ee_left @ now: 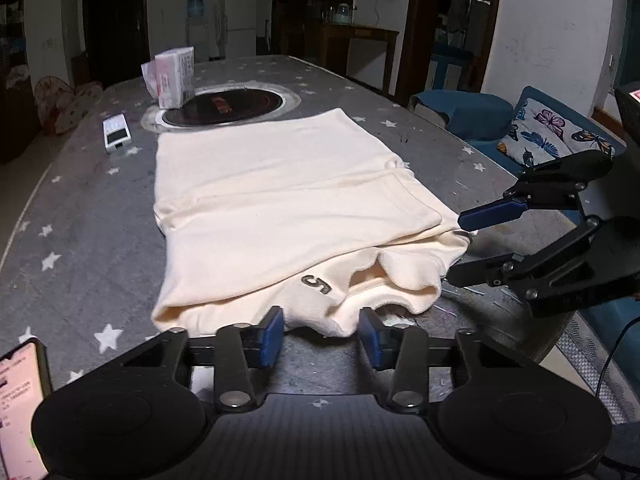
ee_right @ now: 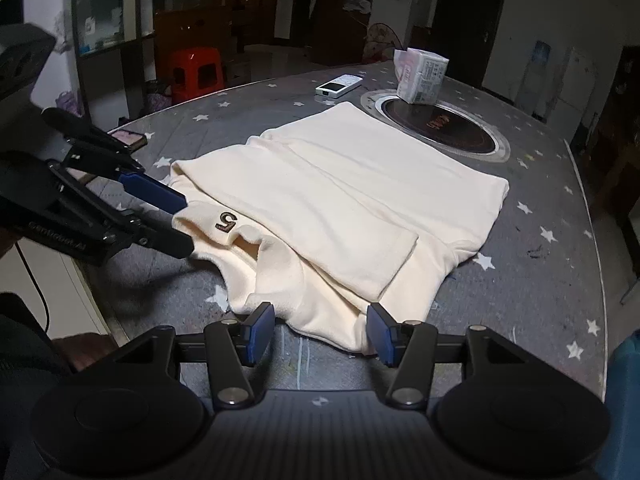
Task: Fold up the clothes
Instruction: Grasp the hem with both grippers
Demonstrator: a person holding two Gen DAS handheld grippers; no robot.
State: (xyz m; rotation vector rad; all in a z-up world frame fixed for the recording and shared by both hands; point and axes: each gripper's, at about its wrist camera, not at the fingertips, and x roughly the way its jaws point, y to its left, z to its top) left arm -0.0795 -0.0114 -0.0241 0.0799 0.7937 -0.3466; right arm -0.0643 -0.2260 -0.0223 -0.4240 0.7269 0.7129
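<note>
Now we hold our left claw and right claw parted at the near edge of the cream cotton shirt with a number five, neither pinching cloth. It lies partly folded, sides turned in, on the grey star-patterned desk, likely so we can grip the near end and fold it away from us.

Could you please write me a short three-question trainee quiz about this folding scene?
1. True or false: the cream garment hangs off the table.
2. What digit is on the garment?
3. The tissue pack stands beside: A) the remote B) the round cooktop C) the phone

Key: 1 false, it lies flat, sides folded in; 2 five; 3 B.
</note>
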